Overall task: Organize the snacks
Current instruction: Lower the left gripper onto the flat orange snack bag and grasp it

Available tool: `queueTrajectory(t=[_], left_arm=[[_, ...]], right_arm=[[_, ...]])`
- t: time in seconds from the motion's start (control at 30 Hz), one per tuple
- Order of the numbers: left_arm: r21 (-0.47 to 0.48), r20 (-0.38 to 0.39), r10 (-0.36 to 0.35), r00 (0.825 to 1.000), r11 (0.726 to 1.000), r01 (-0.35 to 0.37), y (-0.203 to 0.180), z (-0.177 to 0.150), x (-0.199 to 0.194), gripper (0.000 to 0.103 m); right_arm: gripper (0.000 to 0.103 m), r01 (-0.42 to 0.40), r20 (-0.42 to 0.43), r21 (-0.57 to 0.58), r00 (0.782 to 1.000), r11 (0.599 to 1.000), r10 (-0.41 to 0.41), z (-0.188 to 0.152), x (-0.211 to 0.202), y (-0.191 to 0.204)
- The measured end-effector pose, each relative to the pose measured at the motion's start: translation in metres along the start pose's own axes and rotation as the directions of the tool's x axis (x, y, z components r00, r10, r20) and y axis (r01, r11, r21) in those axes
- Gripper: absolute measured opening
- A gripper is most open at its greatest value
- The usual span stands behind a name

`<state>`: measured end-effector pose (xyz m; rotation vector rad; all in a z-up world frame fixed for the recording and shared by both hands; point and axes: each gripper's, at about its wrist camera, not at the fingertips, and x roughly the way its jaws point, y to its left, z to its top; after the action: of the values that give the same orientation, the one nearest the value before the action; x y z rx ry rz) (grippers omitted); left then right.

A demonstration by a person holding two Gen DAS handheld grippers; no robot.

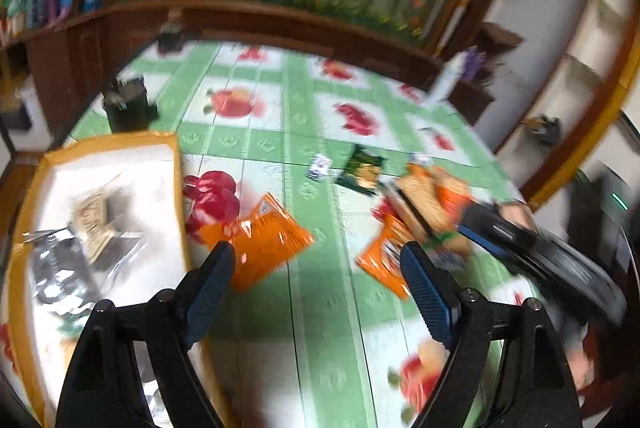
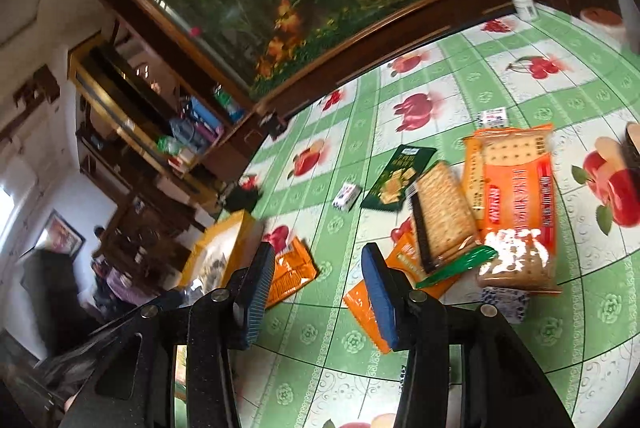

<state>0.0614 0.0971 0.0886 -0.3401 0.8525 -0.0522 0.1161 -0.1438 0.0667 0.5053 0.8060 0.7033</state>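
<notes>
Cracker packs (image 2: 516,203) strewn; box (image 1: 176,187) beside.

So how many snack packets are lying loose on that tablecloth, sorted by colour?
Orange packets: 3
Dark green packet: 1
Small white-and-blue packets: 3
Clear cracker sleeve: 1
Total: 8 loose on the cloth. What lies in the yellow-rimmed box is too blurred to count.
</notes>
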Motion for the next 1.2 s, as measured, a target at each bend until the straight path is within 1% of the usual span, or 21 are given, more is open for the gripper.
queueTrajectory(t=[0.03,0.07,0.13,0.17,0.23,0.27,0.3,0.37,0.4,0.47,0.53,0.63,0.67,0.77,0.9,0.93,0.97,1.0,1.07,1.13,1.2], left_arm=[[-0.022,-0.047,-0.017,0.999,1.0,0.016,0.003,0.009,0.016,0.083],[-0.036,-0.073,-0.017,0.997,0.999,0.015,0.005,0.015,0.029,0.083],[-0.062,-0.095,0.043,0.995,0.997,-0.049,0.013,0.02,0.048,0.083],[-0.06,-0.11,0.052,0.993,0.996,-0.059,0.015,0.02,0.056,0.083],[-0.049,-0.122,0.113,0.986,0.992,-0.12,0.02,0.02,0.067,0.083],[-0.045,-0.123,0.135,0.983,0.989,-0.142,0.023,0.019,0.07,0.083],[-0.044,-0.135,0.127,0.983,0.99,-0.134,0.024,0.018,0.072,0.083],[-0.042,-0.193,0.083,0.978,0.995,-0.093,0.024,0.015,0.076,0.084],[-0.011,-0.194,0.089,0.977,0.996,-0.093,0.018,0.011,0.075,0.084],[0.022,-0.226,0.062,0.972,0.998,-0.058,0.007,0.001,0.074,0.084],[0.061,-0.242,0.058,0.969,0.997,-0.044,-0.005,-0.008,0.072,0.092],[0.128,-0.265,0.052,0.963,0.992,-0.018,-0.021,-0.023,0.07,0.092],[0.144,-0.264,0.057,0.963,0.989,-0.019,-0.024,-0.025,0.069,0.093],[0.18,-0.195,0.15,0.969,0.977,-0.115,-0.021,-0.02,0.063,0.093],[0.176,-0.152,0.173,0.973,0.974,-0.146,-0.011,0.0,0.06,0.093],[0.163,-0.154,0.173,0.973,0.976,-0.148,-0.007,0.007,0.065,0.093],[0.147,-0.174,0.176,0.969,0.978,-0.151,-0.003,0.011,0.071,0.093],[0.124,-0.211,0.178,0.961,0.98,-0.155,0.003,0.015,0.082,0.093],[0.113,-0.242,0.184,0.953,0.981,-0.16,0.006,0.017,0.097,0.093],[0.148,-0.245,0.22,0.944,0.971,-0.188,0.001,0.012,0.101,0.093],[0.188,-0.281,0.189,0.941,0.972,-0.139,-0.01,0.004,0.101,0.093]], right_arm=[[0.053,-0.009,0.006,0.02,1.0,1.0,0.008,0.001,-0.004,-0.004],[0.053,-0.014,0.012,0.036,1.0,0.999,0.014,0.002,-0.007,-0.007],[0.054,-0.02,0.021,0.077,1.0,0.997,0.019,0.006,-0.01,-0.017],[0.054,-0.027,0.021,0.097,0.999,0.995,0.025,0.007,-0.011,-0.021],[0.054,-0.08,0.014,0.158,0.997,0.984,0.079,0.009,-0.012,-0.031],[0.054,-0.09,0.01,0.17,0.996,0.981,0.089,0.009,-0.013,-0.033],[0.055,-0.093,0.005,0.18,0.996,0.979,0.094,0.009,-0.012,-0.034],[0.055,-0.086,-0.007,0.174,0.996,0.981,0.089,0.009,-0.01,-0.032],[0.055,-0.076,-0.014,0.168,0.997,0.983,0.079,0.009,-0.009,-0.03],[0.055,-0.041,-0.03,0.148,0.998,0.988,0.046,0.007,-0.007,-0.026],[0.055,0.001,-0.054,0.127,0.999,0.992,0.006,0.005,-0.001,-0.023],[0.055,0.044,-0.095,0.121,0.995,0.992,-0.032,0.0,0.007,-0.025],[0.055,0.054,-0.108,0.124,0.993,0.991,-0.04,-0.002,0.011,-0.026],[0.055,0.067,-0.134,0.129,0.99,0.989,-0.05,-0.005,0.017,-0.031],[0.055,0.089,-0.123,0.135,0.99,0.987,-0.073,-0.004,0.014,-0.036],[0.055,0.094,-0.118,0.135,0.99,0.986,-0.078,-0.003,0.013,-0.036],[0.055,0.097,-0.116,0.135,0.99,0.986,-0.082,-0.003,0.012,-0.037],[0.055,0.099,-0.118,0.138,0.989,0.985,-0.083,-0.003,0.013,-0.038],[0.055,0.094,-0.127,0.149,0.989,0.984,-0.075,-0.004,0.014,-0.04],[0.055,0.091,-0.13,0.157,0.989,0.983,-0.071,-0.004,0.013,-0.042],[0.055,0.085,-0.125,0.159,0.99,0.984,-0.066,-0.003,0.011,-0.042]])
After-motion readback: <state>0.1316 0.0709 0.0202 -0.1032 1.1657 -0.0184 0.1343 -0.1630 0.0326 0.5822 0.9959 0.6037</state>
